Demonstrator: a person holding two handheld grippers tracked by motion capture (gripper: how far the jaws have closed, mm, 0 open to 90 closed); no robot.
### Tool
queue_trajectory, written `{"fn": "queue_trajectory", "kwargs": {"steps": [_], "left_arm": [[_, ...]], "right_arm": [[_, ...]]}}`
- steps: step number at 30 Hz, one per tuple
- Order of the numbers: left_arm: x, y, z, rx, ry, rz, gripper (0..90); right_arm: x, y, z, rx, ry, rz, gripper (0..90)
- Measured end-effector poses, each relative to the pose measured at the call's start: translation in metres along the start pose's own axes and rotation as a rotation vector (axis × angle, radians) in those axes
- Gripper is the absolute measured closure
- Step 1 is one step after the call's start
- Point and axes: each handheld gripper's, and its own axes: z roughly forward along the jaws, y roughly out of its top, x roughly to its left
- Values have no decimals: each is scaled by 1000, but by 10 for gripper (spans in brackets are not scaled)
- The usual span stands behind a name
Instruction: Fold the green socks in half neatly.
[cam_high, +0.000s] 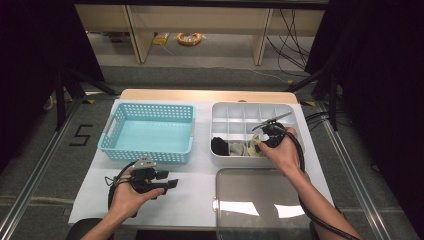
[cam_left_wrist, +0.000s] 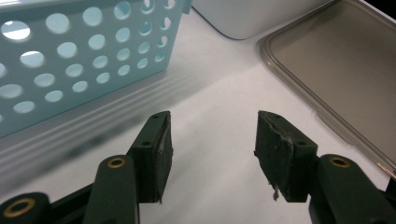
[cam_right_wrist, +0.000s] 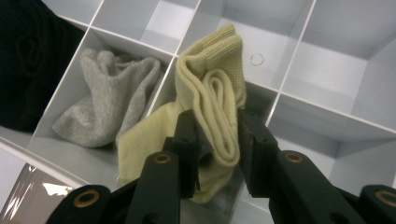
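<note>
so right now my right gripper (cam_right_wrist: 215, 140) has its jaws clamped on a pale yellow sock (cam_right_wrist: 212, 100), folded over on itself, pads pressing it from both sides. the sock sits over the front row of the white divider box (cam_high: 220, 112), in the compartment next to a grey sock (cam_right_wrist: 105, 100), and next to that one there's a black sock (cam_right_wrist: 28, 60) stuffed in its own cell. in the right gripper view the top of the yellow sock sticks up past the jaws, and its lower part hangs down beside the divider wall. can't tell if the bottom of it touches the compartment floor. the cells behind it in the box look bare white.

from the high view my right hand (cam_high: 282, 150) is over the near right part of the box, cable trailing back along my forearm.

my left gripper (cam_left_wrist: 210, 144) is just sitting low over the white mat (cam_high: 195, 195), jaws wide apart with nothing between them, one pad looking a bit frayed at the edge. it's parked in front of the teal basket (cam_high: 150, 132), pointing toward the gap between the basket and the box. the basket's holey wall is just up and left of the jaws in the left gripper view, and the clear lid (cam_high: 260, 200) lies flat on the mat off to the right, in front of the divider box.
</note>
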Motion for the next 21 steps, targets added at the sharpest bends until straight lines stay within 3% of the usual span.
{"fn": "queue_trajectory", "kwargs": {"steps": [14, 19, 21], "left_arm": [[0, 0, 0, 8, 2, 15, 452], [-2, -1, 2, -3, 2, 2, 452], [-2, -1, 2, -4, 1, 1, 452]], "right_arm": [[6, 4, 8, 81, -53, -46, 713], [8, 3, 7, 87, -65, -69, 706], [10, 2, 6, 77, -67, -51, 694]]}}
